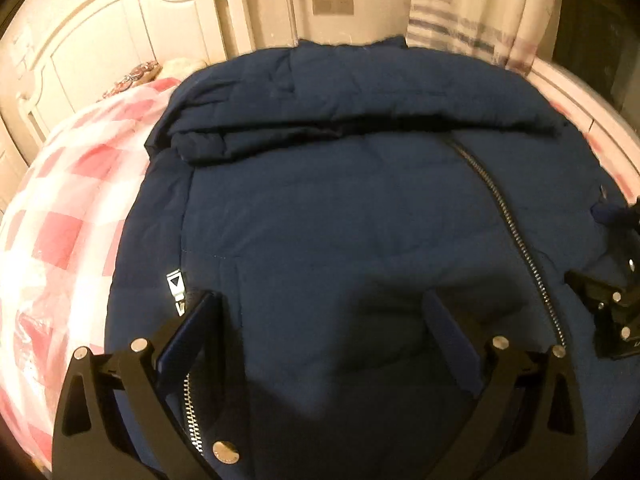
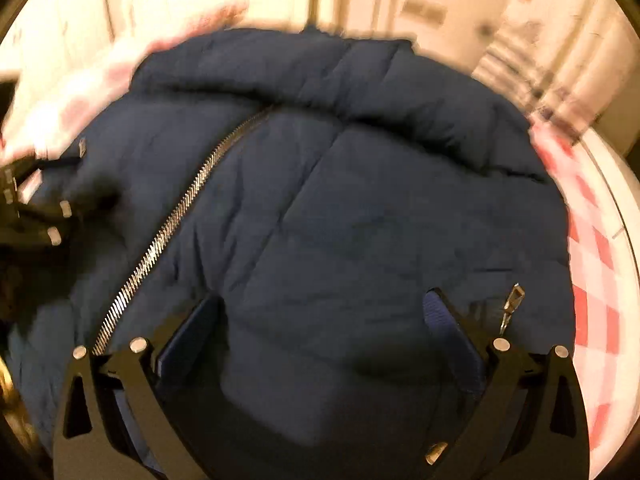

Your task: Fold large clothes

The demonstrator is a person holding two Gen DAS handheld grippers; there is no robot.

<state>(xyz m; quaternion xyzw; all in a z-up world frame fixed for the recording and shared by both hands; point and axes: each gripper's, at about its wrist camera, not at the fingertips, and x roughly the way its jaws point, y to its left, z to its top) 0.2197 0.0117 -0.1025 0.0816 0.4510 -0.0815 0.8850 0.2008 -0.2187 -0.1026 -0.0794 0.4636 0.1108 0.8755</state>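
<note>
Lying under both spread fingers (image 1: 192,332): navy jacket (image 1: 340,208).

A jacket (image 1: 340,216) is lying spread on a bed (image 1: 60,220), with a folded part (image 1: 340,112) lying across its far end. A zip (image 1: 516,224) is running along it between the two grippers. The left gripper (image 1: 328,320) is sitting over the near part, the right gripper (image 1: 616,296) just beside it. A headboard (image 1: 92,40) is standing behind the bed.
</note>
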